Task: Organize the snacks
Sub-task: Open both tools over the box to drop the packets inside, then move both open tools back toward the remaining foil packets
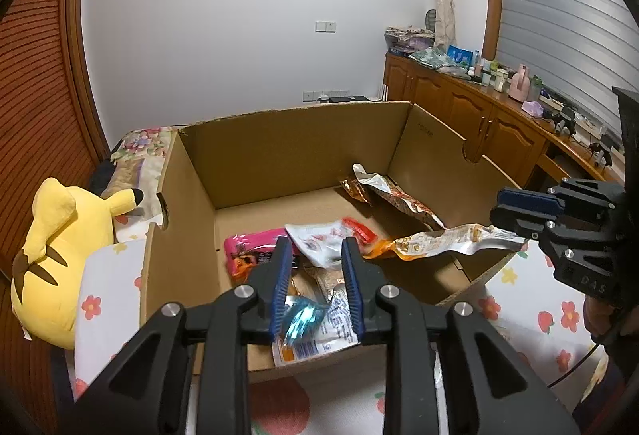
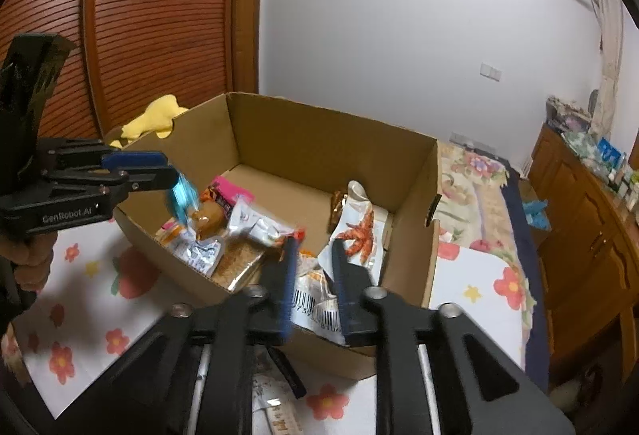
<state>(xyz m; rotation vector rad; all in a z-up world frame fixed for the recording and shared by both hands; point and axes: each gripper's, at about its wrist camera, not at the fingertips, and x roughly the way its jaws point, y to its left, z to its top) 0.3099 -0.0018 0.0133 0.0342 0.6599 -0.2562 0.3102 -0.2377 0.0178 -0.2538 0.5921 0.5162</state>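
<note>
An open cardboard box (image 1: 287,155) sits on the flowered bed and holds several snack packets. My left gripper (image 1: 315,267) is open above the box's near edge; a small blue foil packet (image 1: 301,315), blurred, is between its fingers and appears loose. From the right wrist view that blue packet (image 2: 181,195) is just below the left gripper's tips (image 2: 167,171). My right gripper (image 2: 313,271) is open over the box's near wall, with a silver and orange packet (image 2: 315,299) between its fingers; the same packet (image 1: 443,241) shows in the left wrist view, hanging over the box's right wall.
A yellow plush toy (image 1: 60,247) lies left of the box. A pink packet (image 1: 251,247) and a shrimp-printed packet (image 2: 359,235) lie inside the box. A wooden cabinet (image 1: 479,115) with bottles stands at the right, and a louvred wooden door (image 2: 159,16) behind.
</note>
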